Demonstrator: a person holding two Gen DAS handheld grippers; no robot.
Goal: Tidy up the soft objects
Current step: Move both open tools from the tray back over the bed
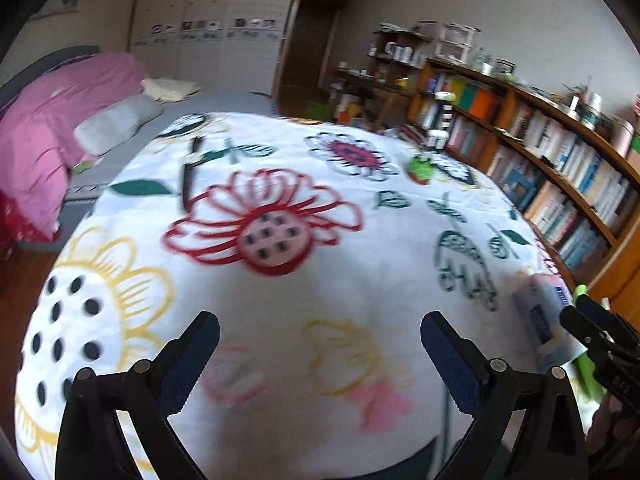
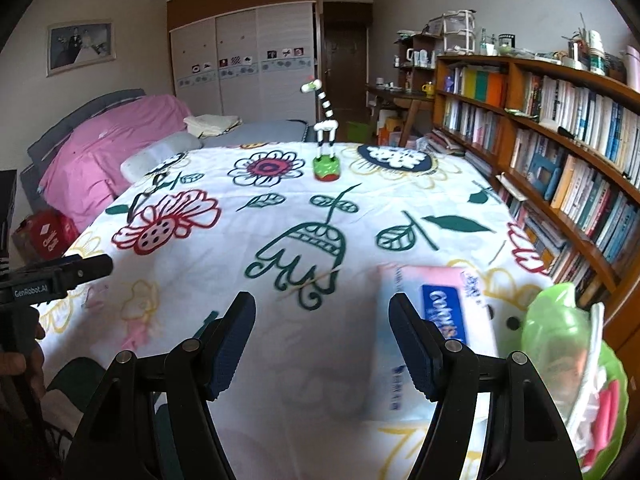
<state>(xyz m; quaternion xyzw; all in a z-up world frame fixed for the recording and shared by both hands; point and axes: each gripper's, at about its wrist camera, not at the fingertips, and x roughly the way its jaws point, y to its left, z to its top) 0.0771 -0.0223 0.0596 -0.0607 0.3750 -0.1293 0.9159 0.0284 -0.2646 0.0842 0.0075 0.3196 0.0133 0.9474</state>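
Note:
A soft white and pink tissue pack (image 2: 432, 320) with a blue label lies on the flowered white cloth (image 2: 280, 240) at the front right. It also shows in the left wrist view (image 1: 544, 320). A green plastic bag (image 2: 572, 360) with soft items lies right of the pack. My right gripper (image 2: 322, 344) is open and empty, its right finger just over the pack's left edge. My left gripper (image 1: 320, 356) is open and empty above the cloth, left of the pack. The right gripper's tip (image 1: 592, 324) shows by the pack in the left wrist view.
A striped giraffe toy on a green base (image 2: 326, 140) stands at the far side of the cloth. Bookshelves (image 2: 560, 140) run along the right. A bed with a pink cover (image 2: 104, 148) and a grey pillow (image 2: 160, 156) is at the left. A wardrobe stands behind.

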